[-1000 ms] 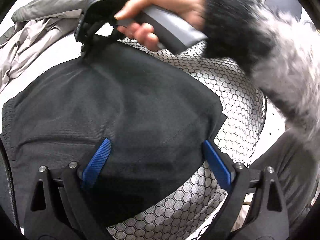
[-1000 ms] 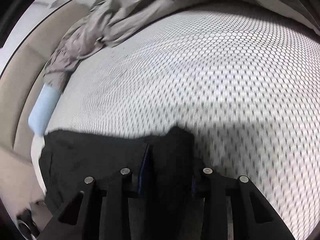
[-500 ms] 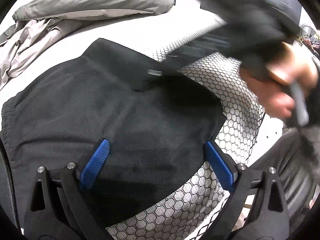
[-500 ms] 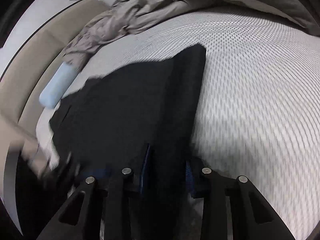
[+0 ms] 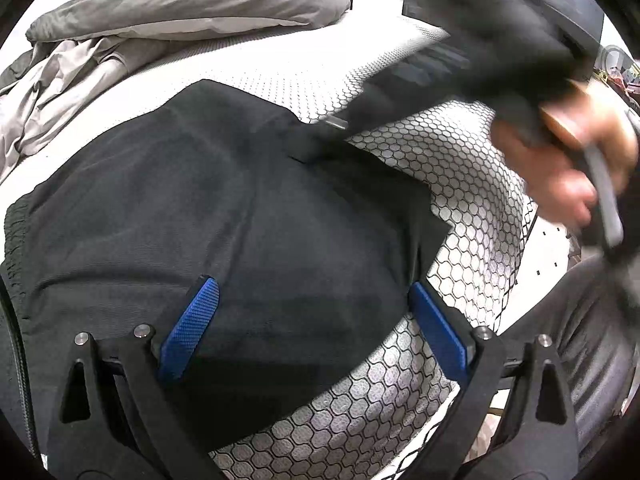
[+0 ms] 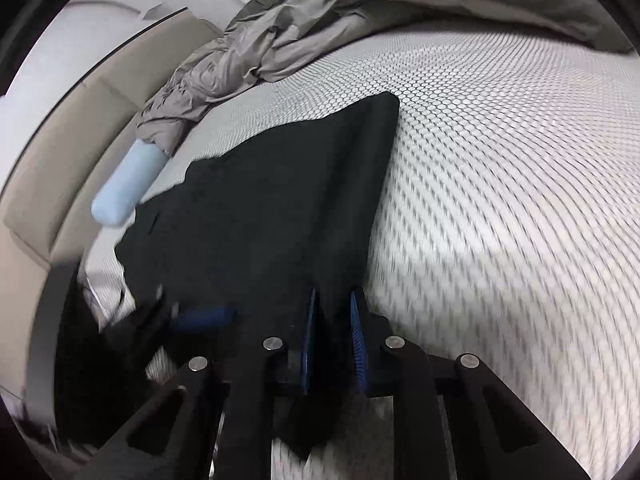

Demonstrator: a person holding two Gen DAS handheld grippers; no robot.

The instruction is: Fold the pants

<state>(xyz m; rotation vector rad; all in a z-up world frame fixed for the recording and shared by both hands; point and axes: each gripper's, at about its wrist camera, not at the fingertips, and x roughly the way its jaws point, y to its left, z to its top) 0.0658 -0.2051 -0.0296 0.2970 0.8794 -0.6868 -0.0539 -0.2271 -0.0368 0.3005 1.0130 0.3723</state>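
The black pants (image 5: pixel 208 216) lie spread on a white mattress with a hexagon pattern (image 5: pixel 452 168). My left gripper (image 5: pixel 316 324) is open, its blue pads (image 5: pixel 188 328) resting over the near part of the pants. My right gripper (image 6: pixel 334 336) is shut on an edge of the black pants (image 6: pixel 272 208) and holds it pulled up and toward me. In the left wrist view the right gripper and the hand holding it (image 5: pixel 560 160) are blurred at the upper right, with the fabric edge (image 5: pixel 320 140) in their grip.
A grey duvet (image 5: pixel 180 4) and crumpled grey fabric (image 6: pixel 240 60) lie along the far side of the mattress. A light blue roll (image 6: pixel 124 184) lies at the mattress edge beside a beige bed frame (image 6: pixel 60 152). The person's grey-trousered leg (image 5: pixel 580 340) is at the right.
My right gripper has carried the pants edge from the far corner back toward me and to the right, folding fabric over. My left gripper has stayed open in place.
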